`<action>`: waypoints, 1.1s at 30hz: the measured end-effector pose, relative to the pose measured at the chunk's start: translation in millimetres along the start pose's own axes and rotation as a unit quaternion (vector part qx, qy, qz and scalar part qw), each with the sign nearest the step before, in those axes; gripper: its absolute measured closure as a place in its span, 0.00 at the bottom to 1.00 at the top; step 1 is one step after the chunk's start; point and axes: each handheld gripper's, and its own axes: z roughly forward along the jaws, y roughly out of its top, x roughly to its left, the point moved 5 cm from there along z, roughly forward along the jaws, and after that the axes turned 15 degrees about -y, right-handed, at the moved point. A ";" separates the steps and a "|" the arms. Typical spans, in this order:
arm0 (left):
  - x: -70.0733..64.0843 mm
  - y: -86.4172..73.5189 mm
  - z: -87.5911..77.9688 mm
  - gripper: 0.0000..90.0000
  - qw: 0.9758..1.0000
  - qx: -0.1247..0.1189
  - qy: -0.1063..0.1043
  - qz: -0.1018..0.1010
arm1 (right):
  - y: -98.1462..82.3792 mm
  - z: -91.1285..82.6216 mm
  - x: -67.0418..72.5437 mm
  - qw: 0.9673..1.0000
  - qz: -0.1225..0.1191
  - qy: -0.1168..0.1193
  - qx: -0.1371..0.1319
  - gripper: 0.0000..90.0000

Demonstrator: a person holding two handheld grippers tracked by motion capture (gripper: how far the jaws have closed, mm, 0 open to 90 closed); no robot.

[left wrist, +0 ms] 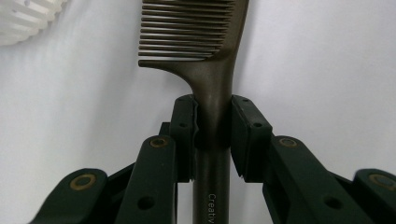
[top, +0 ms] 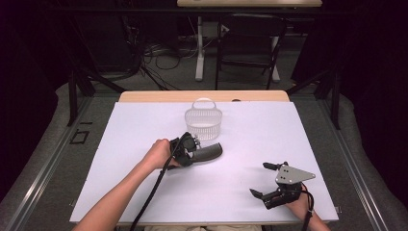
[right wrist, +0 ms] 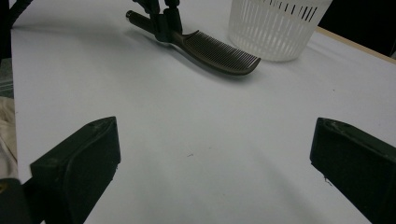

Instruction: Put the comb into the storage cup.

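Note:
A dark comb lies on the white sheet just in front of the basket, its toothed end pointing right. My left gripper is shut on its handle. In the left gripper view both pads press the comb just below the teeth, the left gripper around the neck. My right gripper rests near the front right of the table, open, with nothing between its jaws. The right gripper view looks between its wide-apart right gripper at the comb and the left gripper farther off.
A white slatted basket with a handle stands at the back middle of the table, just beyond the comb; its wall shows as basket and basket. The white sheet covers the table. A chair stands behind the table.

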 end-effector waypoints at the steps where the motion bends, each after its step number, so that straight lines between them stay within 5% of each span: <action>1: -1.9 -0.2 -1.1 0.80 1.000 -0.005 0.002 0.001 | 0.0 0.0 0.0 1.000 0.000 0.000 0.000 0.02; 12: -13.1 -9.3 -11.9 0.80 0.998 -0.058 0.001 -0.005 | -0.4 -0.4 -0.8 1.000 0.000 -0.001 0.002 0.02; 33: -27.5 -30.8 -21.6 0.80 0.985 -0.168 0.021 -0.017 | -0.7 0.7 -0.7 1.000 0.000 -0.003 0.004 0.02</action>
